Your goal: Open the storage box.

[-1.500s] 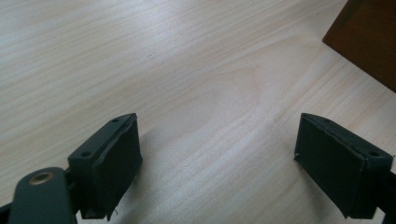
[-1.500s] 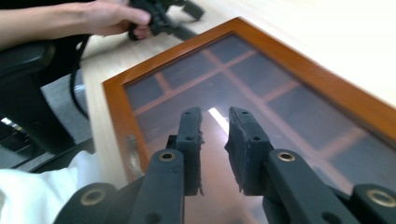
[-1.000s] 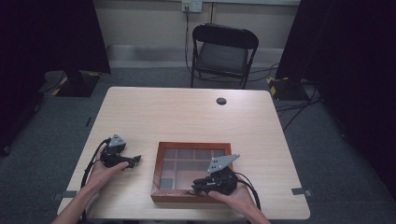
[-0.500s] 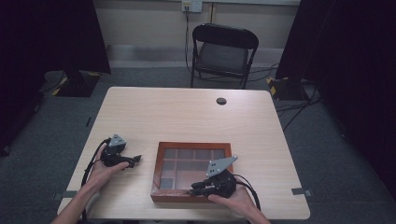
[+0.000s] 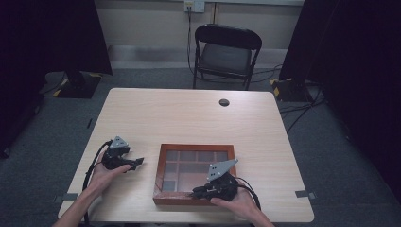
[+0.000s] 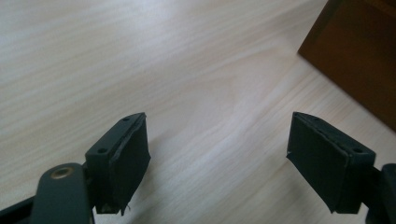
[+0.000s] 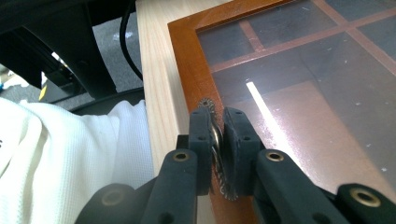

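A brown wooden box (image 5: 196, 147) with a glass lid over several compartments lies near the table's front edge. My right gripper (image 5: 196, 193) rests at the box's front rim. In the right gripper view it (image 7: 216, 116) is shut on a small toothed metal clasp (image 7: 205, 103) standing on the wooden frame (image 7: 187, 60). My left gripper (image 5: 137, 163) lies on the table to the left of the box, pointing toward it. Its jaws (image 6: 217, 140) stand open and have just been closing a little, with only bare tabletop between them. A corner of the box (image 6: 359, 60) shows ahead of it.
The light wood table (image 5: 189, 113) has a round cable hole (image 5: 224, 102) near its far edge. A black folding chair (image 5: 226, 49) stands behind it. Cables trail from both grippers toward the front edge. A white sleeve (image 7: 70, 154) sits below the table edge.
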`<control>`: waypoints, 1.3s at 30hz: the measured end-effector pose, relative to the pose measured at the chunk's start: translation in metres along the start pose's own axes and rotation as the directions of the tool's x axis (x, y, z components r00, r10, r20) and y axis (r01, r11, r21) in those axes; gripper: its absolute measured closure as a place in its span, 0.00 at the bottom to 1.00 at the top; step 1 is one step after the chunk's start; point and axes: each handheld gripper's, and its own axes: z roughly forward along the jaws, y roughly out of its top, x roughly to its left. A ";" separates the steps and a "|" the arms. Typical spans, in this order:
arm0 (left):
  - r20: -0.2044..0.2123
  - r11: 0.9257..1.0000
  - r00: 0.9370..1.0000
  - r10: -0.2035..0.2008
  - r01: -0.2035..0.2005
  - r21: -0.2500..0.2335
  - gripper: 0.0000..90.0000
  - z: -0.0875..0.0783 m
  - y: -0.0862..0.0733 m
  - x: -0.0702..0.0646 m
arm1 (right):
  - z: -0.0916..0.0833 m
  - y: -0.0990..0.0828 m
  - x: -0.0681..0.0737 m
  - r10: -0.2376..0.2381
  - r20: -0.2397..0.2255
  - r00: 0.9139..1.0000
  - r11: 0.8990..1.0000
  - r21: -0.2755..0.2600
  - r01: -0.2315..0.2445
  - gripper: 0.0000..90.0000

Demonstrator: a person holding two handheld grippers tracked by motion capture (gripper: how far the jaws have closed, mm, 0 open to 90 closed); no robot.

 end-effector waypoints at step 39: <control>0.193 0.981 0.968 0.159 -0.133 -0.140 0.21 -0.019 0.022 -0.064 | -0.037 0.046 -0.008 -0.001 -0.038 0.999 0.999 -0.044 -0.001 0.92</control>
